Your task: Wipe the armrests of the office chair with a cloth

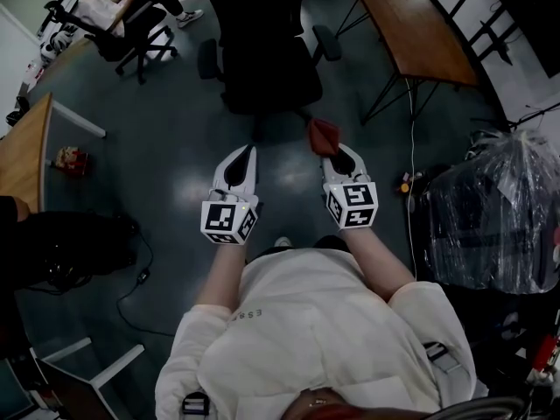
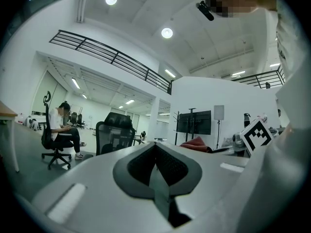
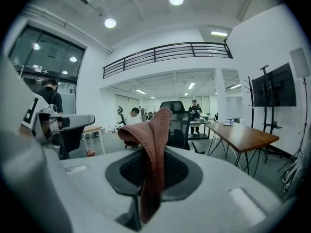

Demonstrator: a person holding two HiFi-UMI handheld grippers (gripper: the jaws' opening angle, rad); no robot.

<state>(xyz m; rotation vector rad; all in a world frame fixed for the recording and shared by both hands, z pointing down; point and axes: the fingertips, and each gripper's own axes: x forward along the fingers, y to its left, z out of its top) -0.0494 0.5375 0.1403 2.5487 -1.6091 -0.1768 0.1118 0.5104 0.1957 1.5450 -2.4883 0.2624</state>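
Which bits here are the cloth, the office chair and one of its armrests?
cloth [image 3: 154, 130]: right gripper view, on the fold standing above the jaws.
office chair [image 1: 267, 77]: head view, on its seat.
armrest [image 1: 207, 59]: head view, on the picture-left pad.

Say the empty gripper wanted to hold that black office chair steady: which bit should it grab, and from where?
Probably the armrest on its own side: a narrow padded bar standing clear of the seat of the office chair. Come down from above, jaws across its width. The left gripper is shut now, so it would open first.
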